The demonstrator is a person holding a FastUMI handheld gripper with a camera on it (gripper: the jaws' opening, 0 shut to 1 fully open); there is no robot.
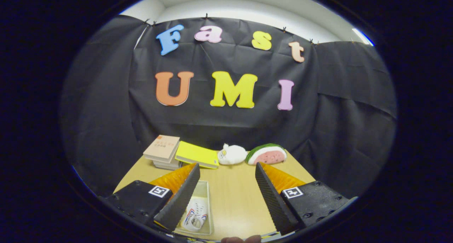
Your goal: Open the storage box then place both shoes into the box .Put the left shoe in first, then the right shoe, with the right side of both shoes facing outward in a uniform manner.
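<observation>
Your jaws stand wide apart over the pale wooden tabletop (233, 200). The clear plastic storage box (205, 200) sits just inside the left jaw, a white shoe (194, 216) lying in it. Well beyond the jaws, along the tabletop's far edge, from left to right: a stack of tan books (162, 151), a yellow book (197, 154) leaning on the stack, a white plush toy (231, 154), and a watermelon-slice plush (267, 154).

At the far edge of your wooden table (233, 197) you have a stack of books (162, 151), a yellow book (196, 154) leaning on it, a white plush toy (232, 154), and a watermelon-slice plush (267, 154).
</observation>
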